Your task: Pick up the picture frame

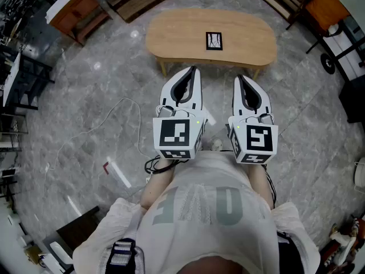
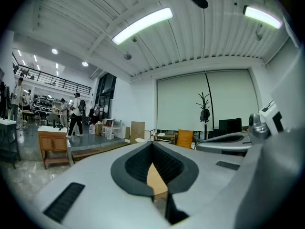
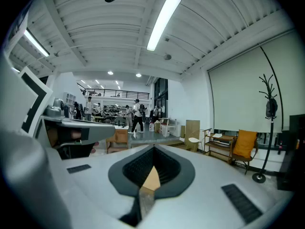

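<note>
Near the centre of the head view, the left gripper (image 1: 193, 70) & right gripper (image 1: 239, 79) are held side by side above the grey floor (image 1: 97, 84), both aimed toward the top of the frame. The fingers of each are seen pressed together, w/ nothing between. Farther off, at top centre, the picture frame (image 1: 214, 40) is seen lying flat on the oval wooden surface (image 1: 171, 36), well apart from both grippers.

Left gripper (image 1: 192, 71) and right gripper (image 1: 239, 79) held out side by side ahead of the torso (image 1: 199, 210), apart, near level, tips forward. Both jaw pairs closed tip to tip, gripping nothing. Marker cubes (image 1: 178, 137) face upward. Forearms (image 1: 153, 186) bare, close to the body.
</note>
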